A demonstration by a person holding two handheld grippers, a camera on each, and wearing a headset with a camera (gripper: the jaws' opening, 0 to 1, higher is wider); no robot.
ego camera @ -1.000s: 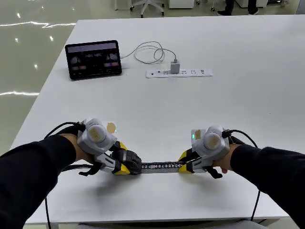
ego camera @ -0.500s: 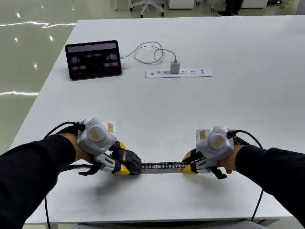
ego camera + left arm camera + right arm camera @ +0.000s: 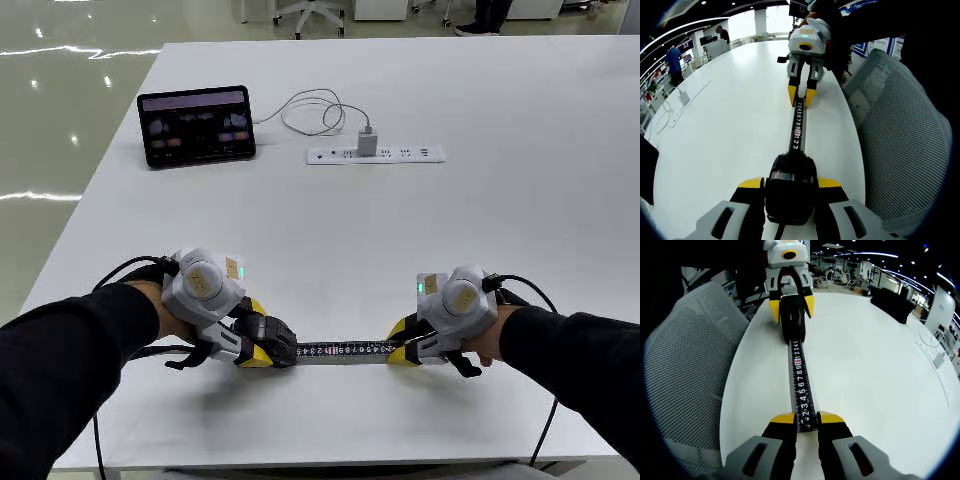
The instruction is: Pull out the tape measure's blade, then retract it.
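The jaws of the left gripper [image 3: 791,181] are clenched on the black case of the tape measure [image 3: 791,200], which sits squarely between their yellow tips. The jaws of the right gripper [image 3: 806,419] are pinched on the free end of the blade [image 3: 799,372]. The blade runs straight from one pair of jaws to the other, numbers up, along the white table [image 3: 400,230]. Well off to the side of both pairs lie a power strip [image 3: 375,153] and a tablet [image 3: 196,124].

Your rounded grey-white left gripper [image 3: 262,345] and right gripper [image 3: 402,345] end in yellow-tipped black jaws; thin black cables [image 3: 515,281] trail over your long black sleeves [image 3: 60,345] at the white table's [image 3: 330,230] near edge.
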